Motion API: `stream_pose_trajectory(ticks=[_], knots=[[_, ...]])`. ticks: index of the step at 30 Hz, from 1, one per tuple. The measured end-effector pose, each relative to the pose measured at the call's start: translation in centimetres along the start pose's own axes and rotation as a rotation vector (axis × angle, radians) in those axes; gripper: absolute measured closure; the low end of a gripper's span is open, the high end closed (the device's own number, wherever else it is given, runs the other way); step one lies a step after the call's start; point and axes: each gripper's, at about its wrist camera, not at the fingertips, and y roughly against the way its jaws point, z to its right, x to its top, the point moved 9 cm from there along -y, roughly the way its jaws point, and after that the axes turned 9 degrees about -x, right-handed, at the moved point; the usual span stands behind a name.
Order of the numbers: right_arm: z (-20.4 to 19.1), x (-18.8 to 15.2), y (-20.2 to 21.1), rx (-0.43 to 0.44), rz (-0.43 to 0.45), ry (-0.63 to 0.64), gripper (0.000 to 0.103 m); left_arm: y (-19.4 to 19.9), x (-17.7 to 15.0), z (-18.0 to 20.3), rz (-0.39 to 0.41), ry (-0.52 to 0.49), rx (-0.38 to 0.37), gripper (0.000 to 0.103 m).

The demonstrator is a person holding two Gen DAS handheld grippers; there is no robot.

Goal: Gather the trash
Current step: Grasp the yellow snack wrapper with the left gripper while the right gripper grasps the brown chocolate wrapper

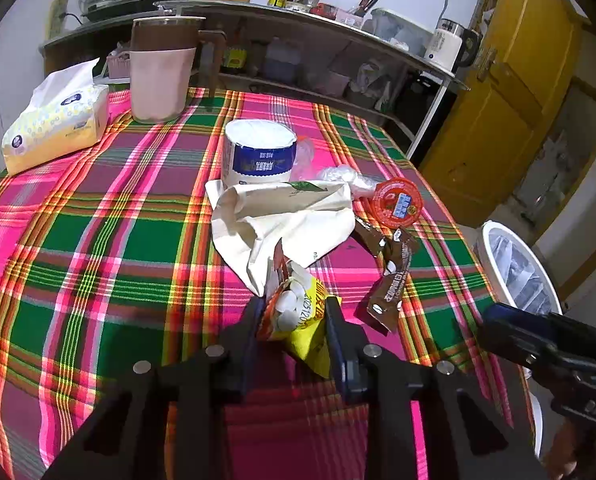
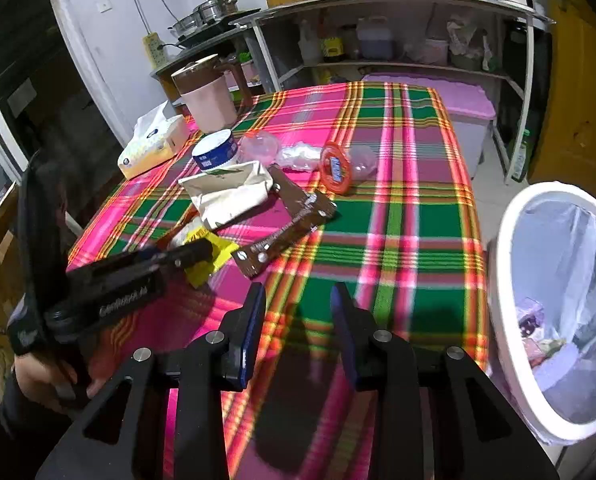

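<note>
A: Left wrist view first: what have we got between our fingers?

B: Our left gripper is clamped on the yellow snack packet, its pads pressing both sides. The packet is torn open and white pieces show inside it. It sits at the near edge of the trash pile on the plaid tablecloth.

A: And our right gripper?

B: Its jaws stand partly apart with nothing between them, over bare cloth, near the bin.

A: What is in the bin?

B: The white trash bin stands on the floor just beside the table's right edge, lined with a clear bag. A few scraps lie at the bottom; we cannot tell what they are.

A: What else lies on the table?

B: A cream paper bag, crumpled, touching the packet. A brown wrapper to its right. A red-lidded cup beyond that, tipped on its side. A toilet paper roll stands upright behind the bag. A tissue pack and a pink jug stand at the far left; we cannot see into the jug.
</note>
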Motion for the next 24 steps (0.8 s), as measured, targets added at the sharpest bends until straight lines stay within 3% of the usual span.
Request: stream_pose_trajectory(ticks=[13,24], knots=[[-2.0,2.0,-3.6,-0.008,-0.050,-0.064,0.068,3.1,-0.2,-0.7,0.077,-0.010,-0.033,0.074],[-1.6,3.2,-6.6,-0.050,-0.081,-0.141,0.069,3.4,-0.3,-1.1,0.077,-0.015,-0.059,0.074]])
